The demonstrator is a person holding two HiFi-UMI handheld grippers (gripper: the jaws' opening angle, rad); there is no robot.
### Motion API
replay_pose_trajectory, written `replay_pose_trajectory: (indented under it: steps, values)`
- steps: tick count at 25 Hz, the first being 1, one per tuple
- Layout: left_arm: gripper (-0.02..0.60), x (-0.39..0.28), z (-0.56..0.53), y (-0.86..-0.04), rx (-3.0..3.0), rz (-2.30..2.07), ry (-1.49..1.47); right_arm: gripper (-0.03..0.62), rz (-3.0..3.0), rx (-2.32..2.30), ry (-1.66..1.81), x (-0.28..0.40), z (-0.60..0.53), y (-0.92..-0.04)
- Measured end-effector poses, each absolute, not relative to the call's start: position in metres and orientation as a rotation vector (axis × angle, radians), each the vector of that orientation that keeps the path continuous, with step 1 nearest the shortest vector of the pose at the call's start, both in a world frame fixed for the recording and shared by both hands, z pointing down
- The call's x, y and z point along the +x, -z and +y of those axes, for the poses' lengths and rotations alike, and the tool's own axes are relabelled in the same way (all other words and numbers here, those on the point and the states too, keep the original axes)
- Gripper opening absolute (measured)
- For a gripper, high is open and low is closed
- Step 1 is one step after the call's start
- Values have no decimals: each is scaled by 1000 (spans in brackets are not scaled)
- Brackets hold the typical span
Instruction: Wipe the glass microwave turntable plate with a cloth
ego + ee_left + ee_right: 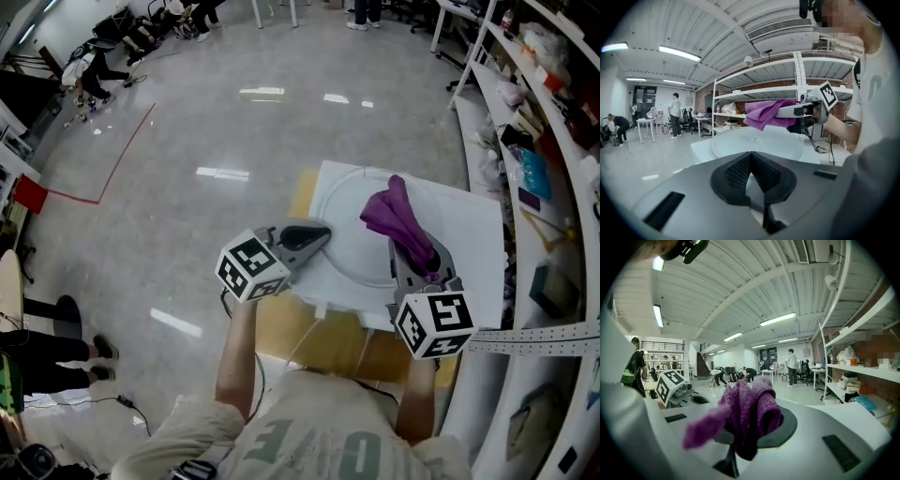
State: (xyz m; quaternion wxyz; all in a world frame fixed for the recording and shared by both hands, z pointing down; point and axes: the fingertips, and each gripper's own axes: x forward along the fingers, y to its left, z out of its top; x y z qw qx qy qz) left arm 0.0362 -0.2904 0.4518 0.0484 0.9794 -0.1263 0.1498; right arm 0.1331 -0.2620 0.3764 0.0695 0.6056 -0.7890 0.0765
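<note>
Clear round glass plate [349, 230] lies flat on the white-covered desk [469, 244]; bunched purple cloth [398, 217], pinched in the right tongs [739, 434], is over its right side

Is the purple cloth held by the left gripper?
No, the cloth is pinched in the right gripper, while the left gripper is shut with nothing in it.

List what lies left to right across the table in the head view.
left gripper → glass plate → purple cloth → shelves. The right gripper holds the cloth and overlaps it, so it is left out.
</note>
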Motion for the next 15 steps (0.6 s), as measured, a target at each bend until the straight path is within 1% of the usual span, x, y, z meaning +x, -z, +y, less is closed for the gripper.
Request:
replay_pose_trajectory:
  steps: [8, 15]
  values:
    - [2, 31, -285, -450, 2989, -444, -396, 48, -2422, 1779, -256, 119, -260, -372]
    - [2, 31, -286, -451, 2990, -458, -348, 48, -2452, 1483, -190, 82, -284, -372]
